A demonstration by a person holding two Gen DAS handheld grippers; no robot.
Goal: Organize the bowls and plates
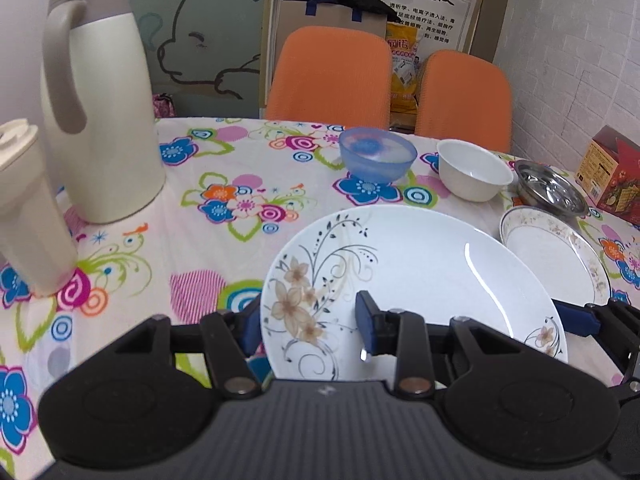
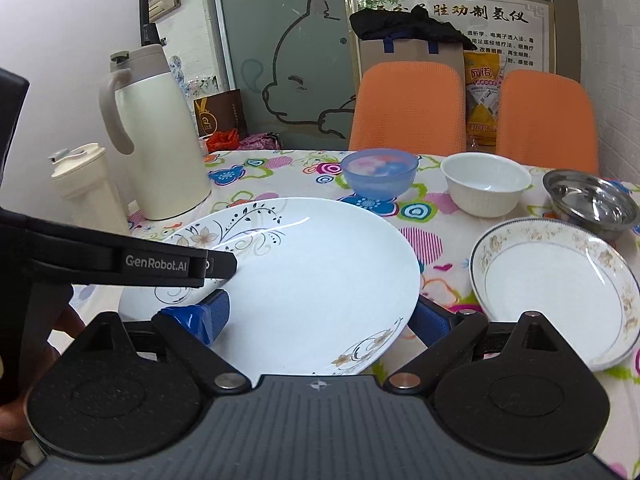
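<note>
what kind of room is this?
Probably a dining corner in a small clinic or office: a table with a floral tablecloth, orange chairs and a Chinese therapy poster on the wall.

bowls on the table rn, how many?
3, in a row along the far side: blue bowl on the left, white bowl in the middle, steel bowl on the right. None stacked; the two plates could hide nothing bowl-sized.
</note>
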